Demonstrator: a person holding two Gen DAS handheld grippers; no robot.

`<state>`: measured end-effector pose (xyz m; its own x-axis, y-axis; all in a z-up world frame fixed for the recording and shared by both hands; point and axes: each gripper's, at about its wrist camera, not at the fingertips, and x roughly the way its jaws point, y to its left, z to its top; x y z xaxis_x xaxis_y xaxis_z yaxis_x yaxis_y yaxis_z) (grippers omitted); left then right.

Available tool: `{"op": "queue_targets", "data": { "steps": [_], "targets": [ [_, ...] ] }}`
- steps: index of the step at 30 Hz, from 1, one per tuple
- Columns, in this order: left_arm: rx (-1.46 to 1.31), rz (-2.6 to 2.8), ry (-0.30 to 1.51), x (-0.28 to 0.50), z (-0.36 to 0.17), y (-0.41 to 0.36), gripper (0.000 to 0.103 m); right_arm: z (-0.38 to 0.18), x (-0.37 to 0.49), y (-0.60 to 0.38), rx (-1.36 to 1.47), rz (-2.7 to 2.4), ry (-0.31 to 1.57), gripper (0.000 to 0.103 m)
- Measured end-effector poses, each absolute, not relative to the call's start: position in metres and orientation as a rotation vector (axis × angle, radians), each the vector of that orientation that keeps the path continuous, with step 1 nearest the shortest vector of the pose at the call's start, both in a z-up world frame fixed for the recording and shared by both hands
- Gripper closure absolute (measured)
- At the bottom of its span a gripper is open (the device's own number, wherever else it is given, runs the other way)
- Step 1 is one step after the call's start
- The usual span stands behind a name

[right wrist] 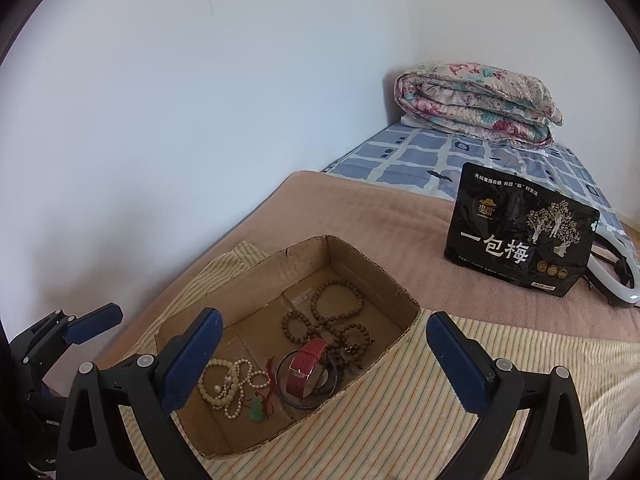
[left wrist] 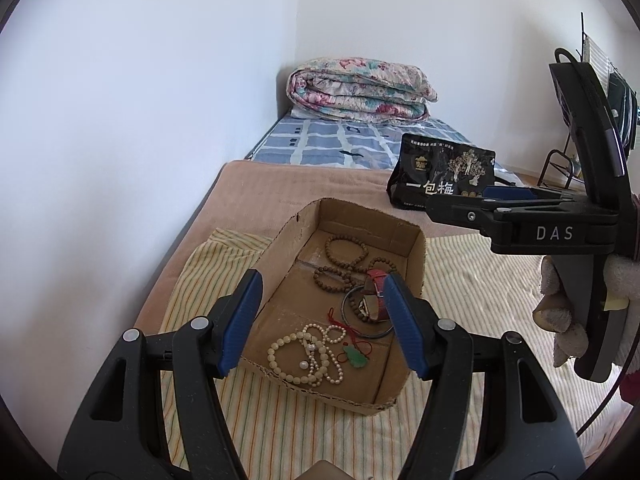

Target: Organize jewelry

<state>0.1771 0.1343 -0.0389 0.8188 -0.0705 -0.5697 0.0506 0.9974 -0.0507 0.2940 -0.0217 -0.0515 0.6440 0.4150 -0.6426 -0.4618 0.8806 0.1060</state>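
Only the left view shows a gloved hand [left wrist: 560,316]; both grippers' jaws gape empty above the box [left wrist: 416,256].

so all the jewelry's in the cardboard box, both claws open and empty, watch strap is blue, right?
Not quite: the watch strap is red, as the right wrist view shows. The rest holds: the jewelry lies in the cardboard box, and the left claw and right claw are open and empty.

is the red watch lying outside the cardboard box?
No, the red watch lies inside the cardboard box, beside the brown bead bracelets and on a dark bangle.
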Motion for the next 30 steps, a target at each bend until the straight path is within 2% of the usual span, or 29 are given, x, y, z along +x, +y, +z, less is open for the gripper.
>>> {"op": "queue_targets", "data": {
  "steps": [11,15,20,24,30],
  "targets": [
    [-0.024,-0.048,0.566,0.134,-0.008,0.121,0.038,-0.021,0.252,-0.054,-0.051,0.478,0.662,0.0],
    [-0.023,-0.04,0.548,0.114,0.001,0.114,0.024,-0.013,0.231,-0.063,-0.065,0.462,0.636,0.0],
    [-0.001,-0.029,0.528,0.093,0.012,0.102,0.023,-0.005,0.206,-0.07,-0.109,0.439,0.598,0.0],
    [0.022,-0.018,0.521,0.076,0.019,0.091,0.017,-0.001,0.191,-0.076,-0.113,0.431,0.588,0.0],
    [0.044,-0.01,0.504,0.056,0.027,0.08,0.016,-0.002,0.173,-0.084,-0.134,0.406,0.574,0.0]
  ]
}}
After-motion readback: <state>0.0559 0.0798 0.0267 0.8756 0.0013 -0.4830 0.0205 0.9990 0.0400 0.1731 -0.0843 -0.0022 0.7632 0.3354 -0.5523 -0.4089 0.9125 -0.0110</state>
